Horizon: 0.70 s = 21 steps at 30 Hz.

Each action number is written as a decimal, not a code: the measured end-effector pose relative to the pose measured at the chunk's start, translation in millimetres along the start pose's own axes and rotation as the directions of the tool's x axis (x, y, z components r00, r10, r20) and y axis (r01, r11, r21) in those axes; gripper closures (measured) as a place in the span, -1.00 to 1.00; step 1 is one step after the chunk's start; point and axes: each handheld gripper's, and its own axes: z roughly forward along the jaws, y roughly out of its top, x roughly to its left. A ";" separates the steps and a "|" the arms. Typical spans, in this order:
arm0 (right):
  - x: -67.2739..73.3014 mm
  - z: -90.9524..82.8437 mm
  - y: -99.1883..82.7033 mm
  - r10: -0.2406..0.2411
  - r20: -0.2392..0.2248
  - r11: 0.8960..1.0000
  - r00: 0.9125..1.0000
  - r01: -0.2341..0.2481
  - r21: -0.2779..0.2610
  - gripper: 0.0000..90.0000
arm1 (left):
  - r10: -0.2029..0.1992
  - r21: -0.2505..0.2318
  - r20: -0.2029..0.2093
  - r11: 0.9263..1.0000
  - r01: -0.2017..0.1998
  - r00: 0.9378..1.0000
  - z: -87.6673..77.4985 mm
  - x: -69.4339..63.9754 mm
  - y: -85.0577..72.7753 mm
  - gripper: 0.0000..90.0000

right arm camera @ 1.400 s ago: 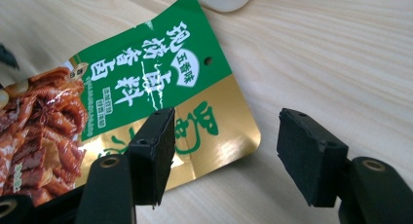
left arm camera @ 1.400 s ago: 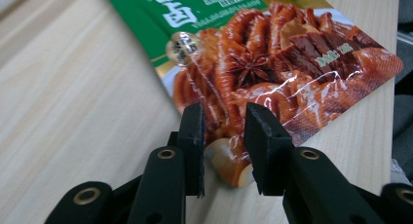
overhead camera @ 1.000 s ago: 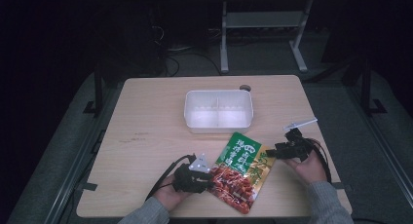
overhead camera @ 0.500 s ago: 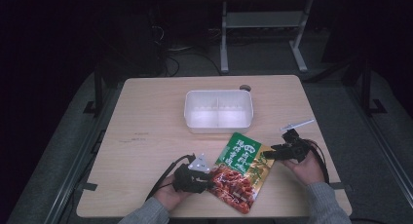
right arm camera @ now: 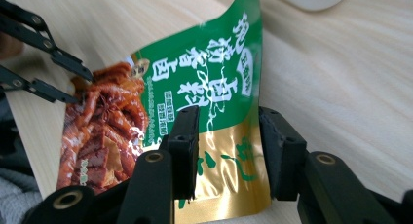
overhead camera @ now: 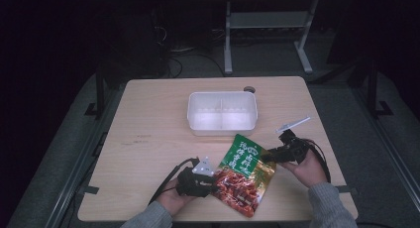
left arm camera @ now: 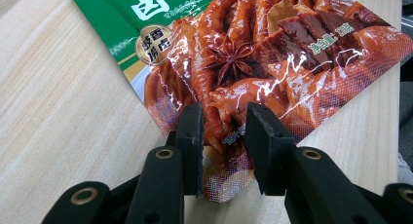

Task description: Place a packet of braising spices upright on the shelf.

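Note:
A snack pouch (overhead camera: 246, 173), green on top with red braised meat printed below, lies at the table's front middle. My left gripper (overhead camera: 214, 181) holds its lower left corner: in the left gripper view the gripper (left arm camera: 224, 131) is shut on the crumpled foil edge of the pouch (left arm camera: 272, 48). My right gripper (overhead camera: 267, 158) comes in from the right. Its jaws have just been closing, and the gripper (right arm camera: 226, 136) still stands open around the gold and green end of the pouch (right arm camera: 214, 78). That end curls up off the wood. The left gripper (right arm camera: 73, 83) shows at the far corner.
A white two-compartment tray (overhead camera: 223, 111) stands behind the pouch at the table's middle. A thin white strip (overhead camera: 293, 124) lies at the right, just behind my right hand. The wooden table (overhead camera: 148, 139) has bare room on its left half. Its front edge runs close under both hands.
My right gripper has shifted a little left onto the pouch's right end, and its jaws have narrowed around it. The left gripper and the tray have stayed put.

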 end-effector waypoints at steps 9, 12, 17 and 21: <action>-7.5 17.7 3.2 0.018 0.049 0.993 0.999 -0.023 0.112 0.57 | 0.006 -0.001 -0.005 1.000 -0.006 1.000 0.1 -1.0 0.5 0.50; -8.6 20.4 3.8 0.016 0.062 0.993 0.998 -0.023 0.120 0.68 | 0.006 -0.001 -0.006 1.000 -0.006 1.000 0.2 -0.9 0.5 0.49; -8.9 20.1 4.4 0.009 0.065 0.992 0.998 -0.017 0.124 0.93 | 0.031 -0.004 -0.030 1.000 -0.031 0.999 -2.1 -3.7 1.4 0.47; -9.2 16.3 4.8 0.012 0.050 0.993 0.999 -0.018 0.117 0.98 | 0.021 -0.020 -0.035 1.000 -0.022 0.999 -6.5 -2.1 0.6 0.45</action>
